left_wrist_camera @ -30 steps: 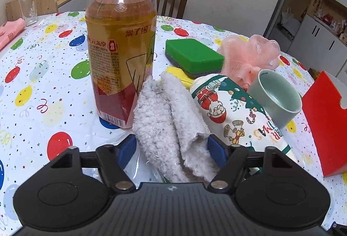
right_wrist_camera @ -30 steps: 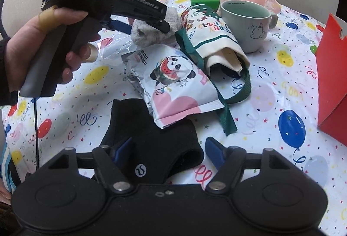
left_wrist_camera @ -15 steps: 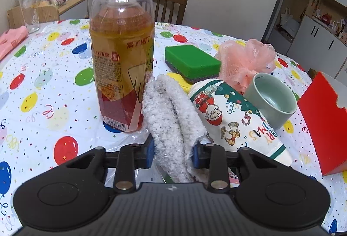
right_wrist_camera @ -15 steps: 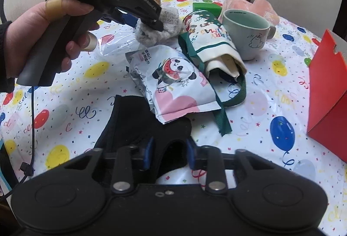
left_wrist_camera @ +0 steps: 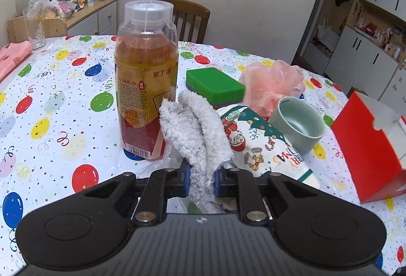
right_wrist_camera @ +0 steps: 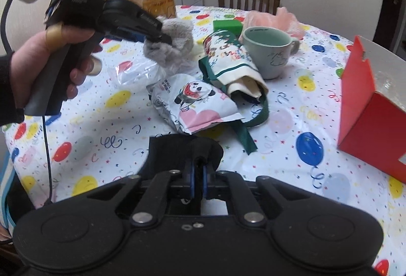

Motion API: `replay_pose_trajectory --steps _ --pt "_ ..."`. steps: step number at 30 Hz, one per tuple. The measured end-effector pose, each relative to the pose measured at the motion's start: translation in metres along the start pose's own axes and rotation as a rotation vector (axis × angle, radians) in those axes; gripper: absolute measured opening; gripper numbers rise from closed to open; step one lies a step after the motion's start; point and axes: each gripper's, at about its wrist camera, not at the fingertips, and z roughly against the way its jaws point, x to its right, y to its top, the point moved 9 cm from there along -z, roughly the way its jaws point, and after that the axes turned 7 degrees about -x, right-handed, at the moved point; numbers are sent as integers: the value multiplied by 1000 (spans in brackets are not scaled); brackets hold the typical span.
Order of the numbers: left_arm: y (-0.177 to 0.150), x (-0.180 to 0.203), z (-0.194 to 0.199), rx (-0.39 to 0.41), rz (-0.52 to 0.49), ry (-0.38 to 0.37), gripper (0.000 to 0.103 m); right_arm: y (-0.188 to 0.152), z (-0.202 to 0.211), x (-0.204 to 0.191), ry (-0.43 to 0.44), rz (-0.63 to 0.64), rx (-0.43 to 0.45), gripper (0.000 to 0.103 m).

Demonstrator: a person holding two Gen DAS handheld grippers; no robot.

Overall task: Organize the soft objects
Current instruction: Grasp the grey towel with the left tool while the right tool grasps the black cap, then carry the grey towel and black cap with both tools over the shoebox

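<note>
This is a home dining area. A round table wears a party tablecloth (left_wrist_camera: 58, 88) printed with balloons and confetti, a wooden chair (left_wrist_camera: 190, 19) stands at its far side, and everyday things sit on it: a drink bottle (left_wrist_camera: 146, 78), a green sponge (left_wrist_camera: 214, 84), a pale green mug (right_wrist_camera: 267, 52) and a drinking glass (left_wrist_camera: 34, 28). A cluttered wooden sideboard (left_wrist_camera: 88, 13) lines the wall on one side and white cupboards (left_wrist_camera: 365, 55) with open shelves stand on the other.
</note>
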Motion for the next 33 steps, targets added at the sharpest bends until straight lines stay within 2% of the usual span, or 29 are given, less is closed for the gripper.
replay_pose_trajectory --steps 9,14,26,33 --pt "-8 11 38 15 -27 -48 17 -10 50 27 -48 -76 72 4" --pt "-11 25 59 22 -43 -87 17 -11 78 51 -68 -164 130 4" --pt "-14 85 104 33 -114 -198 17 12 150 105 -137 -265 315 4" --pt "2 136 124 63 -184 -252 17 29 181 145 -187 -286 361 4"
